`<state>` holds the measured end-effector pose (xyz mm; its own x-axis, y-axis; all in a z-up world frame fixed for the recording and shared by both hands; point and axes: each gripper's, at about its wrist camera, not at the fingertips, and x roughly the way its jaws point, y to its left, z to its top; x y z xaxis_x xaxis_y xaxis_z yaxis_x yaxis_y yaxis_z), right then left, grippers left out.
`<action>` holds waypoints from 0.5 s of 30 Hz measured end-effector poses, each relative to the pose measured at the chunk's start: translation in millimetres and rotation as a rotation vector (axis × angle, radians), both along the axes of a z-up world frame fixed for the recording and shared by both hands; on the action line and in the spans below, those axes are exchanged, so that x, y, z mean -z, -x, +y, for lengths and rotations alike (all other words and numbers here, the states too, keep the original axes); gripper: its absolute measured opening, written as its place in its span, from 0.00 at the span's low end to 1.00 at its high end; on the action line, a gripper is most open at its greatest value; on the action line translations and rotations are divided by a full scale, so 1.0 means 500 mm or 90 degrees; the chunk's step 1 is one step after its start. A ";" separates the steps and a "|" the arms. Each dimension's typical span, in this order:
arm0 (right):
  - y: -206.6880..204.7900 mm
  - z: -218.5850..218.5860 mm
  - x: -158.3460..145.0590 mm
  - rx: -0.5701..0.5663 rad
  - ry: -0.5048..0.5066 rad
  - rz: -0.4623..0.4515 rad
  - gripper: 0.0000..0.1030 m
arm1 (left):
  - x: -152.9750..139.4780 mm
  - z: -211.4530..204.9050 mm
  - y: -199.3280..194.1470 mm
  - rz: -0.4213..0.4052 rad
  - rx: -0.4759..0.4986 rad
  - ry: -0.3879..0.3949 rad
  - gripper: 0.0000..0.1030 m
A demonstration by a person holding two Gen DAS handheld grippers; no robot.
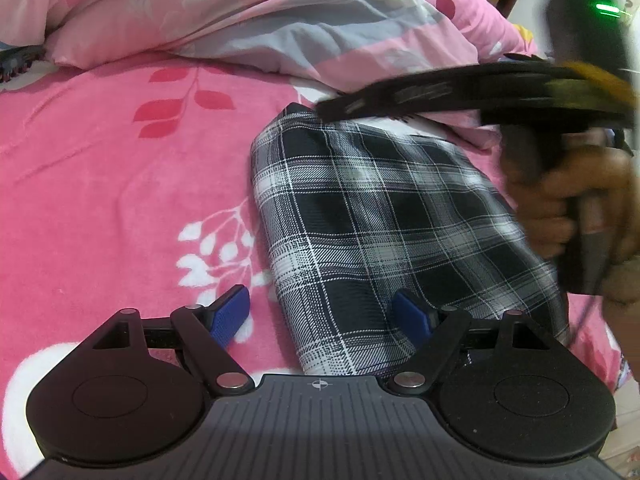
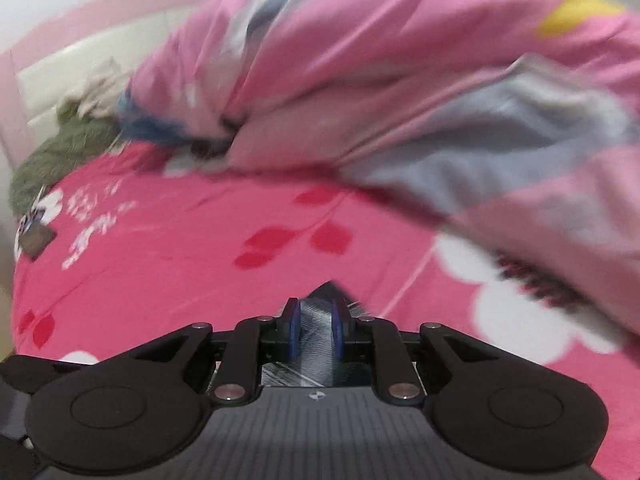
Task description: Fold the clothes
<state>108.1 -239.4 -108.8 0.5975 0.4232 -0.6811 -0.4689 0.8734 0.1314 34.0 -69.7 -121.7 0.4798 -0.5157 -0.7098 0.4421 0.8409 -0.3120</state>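
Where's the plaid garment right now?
In the left wrist view the plaid garment lies folded on the pink floral bedsheet, right of centre, below the rumpled quilt.

Folded plaid garment [image 1: 380, 216] on pink bedsheet [image 1: 100, 168]; left hand-held gripper [image 1: 324, 312] spread wide over near edge.

bare pink sheet [image 1: 100, 184] left of plaid garment [image 1: 380, 220], heaped quilt [image 1: 248, 12] behind

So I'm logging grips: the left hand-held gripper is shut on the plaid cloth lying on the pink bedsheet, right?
Not quite: the left hand-held gripper is open over the plaid cloth on the pink bedsheet, as the left wrist view shows. The right hand-held gripper is the one shut on it.
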 end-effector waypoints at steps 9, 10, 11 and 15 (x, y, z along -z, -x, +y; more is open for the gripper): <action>-0.053 -0.035 0.031 0.154 0.034 0.028 0.18 | 0.002 0.001 -0.001 0.002 0.002 0.004 0.78; -0.047 -0.047 0.025 0.168 0.027 0.026 0.18 | 0.002 0.001 -0.001 0.002 0.001 0.004 0.78; -0.035 -0.058 0.017 0.176 0.018 0.022 0.18 | 0.002 0.001 -0.001 0.003 0.001 0.005 0.78; 0.045 -0.097 -0.023 0.178 -0.029 -0.008 0.19 | 0.000 0.005 0.003 -0.002 -0.007 0.013 0.78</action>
<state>85.4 -288.1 -97.4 0.7035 0.2702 -0.6573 -0.2120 0.9626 0.1688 32.6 -67.3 -121.9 0.4882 -0.5248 -0.6973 0.4333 0.8393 -0.3284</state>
